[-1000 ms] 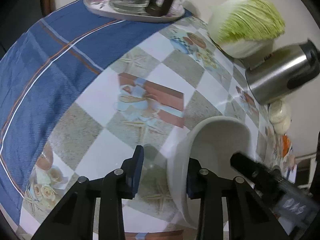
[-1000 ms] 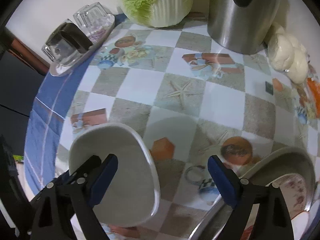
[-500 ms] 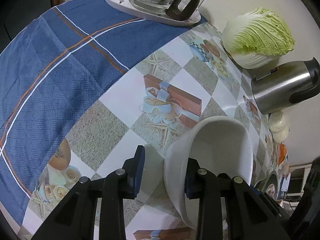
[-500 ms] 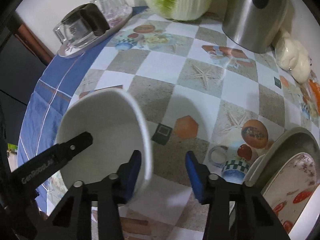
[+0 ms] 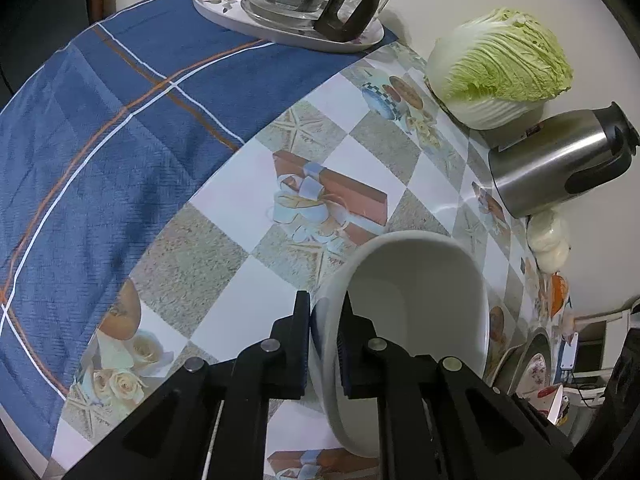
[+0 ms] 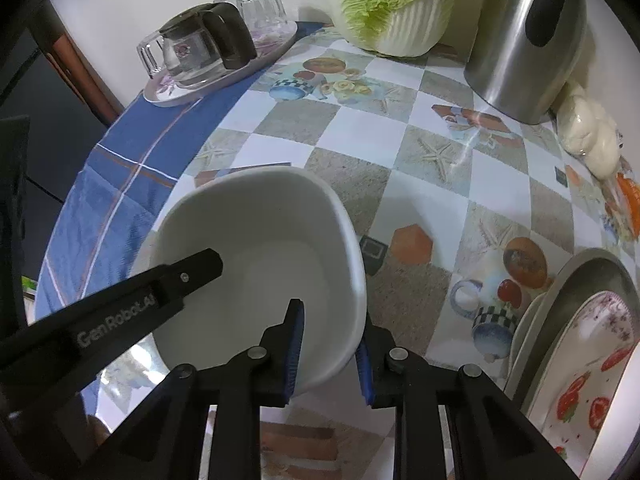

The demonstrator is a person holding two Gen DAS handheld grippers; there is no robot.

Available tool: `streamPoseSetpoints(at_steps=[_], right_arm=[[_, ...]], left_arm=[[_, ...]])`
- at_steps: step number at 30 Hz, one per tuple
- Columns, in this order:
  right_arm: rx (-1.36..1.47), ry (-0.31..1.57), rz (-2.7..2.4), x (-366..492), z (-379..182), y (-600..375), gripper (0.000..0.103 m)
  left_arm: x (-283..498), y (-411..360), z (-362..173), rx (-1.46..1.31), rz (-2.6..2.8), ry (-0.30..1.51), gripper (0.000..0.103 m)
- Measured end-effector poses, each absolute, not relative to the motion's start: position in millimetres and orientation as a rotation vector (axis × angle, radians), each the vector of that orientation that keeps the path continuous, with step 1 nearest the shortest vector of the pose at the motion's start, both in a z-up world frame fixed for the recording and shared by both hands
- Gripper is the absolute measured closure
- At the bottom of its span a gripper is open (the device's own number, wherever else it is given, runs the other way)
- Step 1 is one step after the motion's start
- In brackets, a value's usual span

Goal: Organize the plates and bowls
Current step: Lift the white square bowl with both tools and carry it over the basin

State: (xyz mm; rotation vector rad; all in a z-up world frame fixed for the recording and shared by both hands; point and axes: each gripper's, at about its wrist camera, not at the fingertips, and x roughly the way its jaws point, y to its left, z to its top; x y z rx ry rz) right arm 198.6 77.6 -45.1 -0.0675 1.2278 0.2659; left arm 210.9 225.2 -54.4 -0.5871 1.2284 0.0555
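change: both grippers have narrowed since the earlier frames; the left one, spread beside the bowl a second ago, now pinches its wall, and the right one has drawn in from a wide spread onto the opposite rim.
left gripper (image 5: 325, 322): pressed onto the white bowl (image 5: 412, 304), one blue pad outside the wall, one inside, at lower centre of the left view.
right gripper (image 6: 330, 344): narrowed around the bowl's (image 6: 260, 276) near-right rim, one pad inside, one outside; the inner pad shows a sliver of gap from the wall, so firm contact there is unclear.
bowl position: lower centre of both views, tilted, its underside close above the checkered tablecloth (image 5: 352, 152); whether it touches the cloth i cannot tell.
crossing: the left gripper's finger (image 6: 120, 300) reaches into the bowl from the lower left of the right view.
edges: blue cloth (image 5: 100, 140) covers the left side of the table up to its curved rim; wall behind the top of the frame.
open room: bare checkered squares in the centre of the right view, between the bowl and the steel jug (image 6: 524, 36).
right edge: stacked dishes (image 6: 576, 344) at lower right, near the bowl but apart.
counts: one white bowl; one cabbage (image 5: 500, 68); one steel jug; one glass pot (image 6: 200, 48) on one tray (image 6: 224, 76) with two upturned glasses beside it; dishes in the stack at least three, exact count unclear.
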Motion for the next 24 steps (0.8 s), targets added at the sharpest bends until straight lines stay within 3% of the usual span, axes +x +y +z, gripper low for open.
streamPoseSetpoints(at_steps=[24], right_arm=[[0.103,1.158,0.257,156,12,26,0.075]], left_arm=[[186,177,19,-0.448,0.008,1.151,0.091]])
